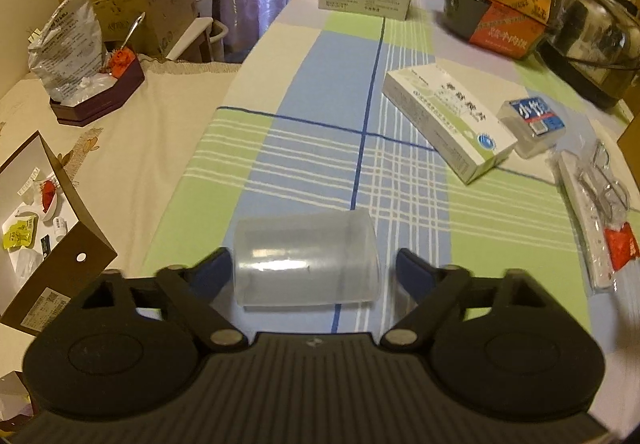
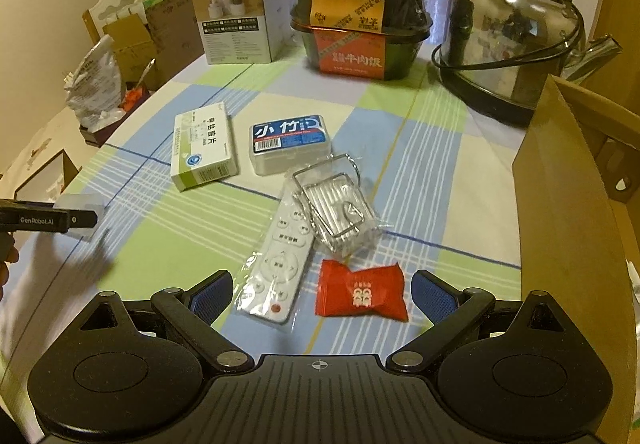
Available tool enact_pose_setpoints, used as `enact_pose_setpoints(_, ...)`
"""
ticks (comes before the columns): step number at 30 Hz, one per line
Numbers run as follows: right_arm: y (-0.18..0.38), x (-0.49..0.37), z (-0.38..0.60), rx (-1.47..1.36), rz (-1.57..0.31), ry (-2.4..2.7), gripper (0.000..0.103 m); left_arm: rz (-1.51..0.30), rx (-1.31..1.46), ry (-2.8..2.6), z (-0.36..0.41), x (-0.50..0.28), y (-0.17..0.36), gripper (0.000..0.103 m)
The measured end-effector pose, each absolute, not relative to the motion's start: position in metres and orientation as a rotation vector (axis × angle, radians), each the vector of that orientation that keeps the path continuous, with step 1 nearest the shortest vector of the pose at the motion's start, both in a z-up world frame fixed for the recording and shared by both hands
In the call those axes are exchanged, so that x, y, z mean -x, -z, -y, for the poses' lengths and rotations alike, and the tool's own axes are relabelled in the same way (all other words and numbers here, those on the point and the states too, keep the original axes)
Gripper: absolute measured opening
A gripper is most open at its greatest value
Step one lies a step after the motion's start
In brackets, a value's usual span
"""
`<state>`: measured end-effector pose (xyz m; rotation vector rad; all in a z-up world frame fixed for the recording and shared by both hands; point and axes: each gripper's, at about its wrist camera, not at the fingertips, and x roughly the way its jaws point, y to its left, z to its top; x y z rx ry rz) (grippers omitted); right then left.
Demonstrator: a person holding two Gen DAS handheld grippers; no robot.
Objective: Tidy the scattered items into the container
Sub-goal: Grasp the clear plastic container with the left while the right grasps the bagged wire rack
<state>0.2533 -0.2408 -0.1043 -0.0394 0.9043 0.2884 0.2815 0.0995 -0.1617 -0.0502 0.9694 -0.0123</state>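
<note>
A clear plastic cup (image 1: 306, 256) lies on its side on the checked tablecloth, between the spread fingers of my left gripper (image 1: 314, 272), which is open; the left pad is at the cup's edge and the right pad stands clear. In the right wrist view a red snack packet (image 2: 362, 294) lies between the wide-apart fingers of my open right gripper (image 2: 324, 286). A bagged white remote (image 2: 278, 264) lies just left of the packet. Beyond are a bagged wire rack (image 2: 336, 204), a blue-labelled plastic box (image 2: 290, 142) and a green-white medicine box (image 2: 204, 146). A brown cardboard box (image 2: 568, 184) stands open at the right.
At the table's far end stand a white carton (image 2: 240, 16), two stacked meal bowls (image 2: 360, 24) and a steel kettle (image 2: 508, 44) with its cord. Off the table's left edge lie a dark tray with a foil bag (image 1: 76, 56) and a brown paper bag (image 1: 44, 236).
</note>
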Motion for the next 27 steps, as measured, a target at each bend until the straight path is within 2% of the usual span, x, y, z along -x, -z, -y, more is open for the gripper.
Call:
enact_pose_setpoints(16, 0.116, -0.265, 0.237, 0.072, -0.934, -0.296, 0.1, -0.918, 0.035, 0.139, -0.046, -0.26, 0.127, 0.068)
enact_pose_setpoints(27, 0.12, -0.298, 0.236, 0.179, -0.884, -0.348, 0.1, -0.916, 0.045, 0.195, -0.009, -0.253, 0.133, 0.068)
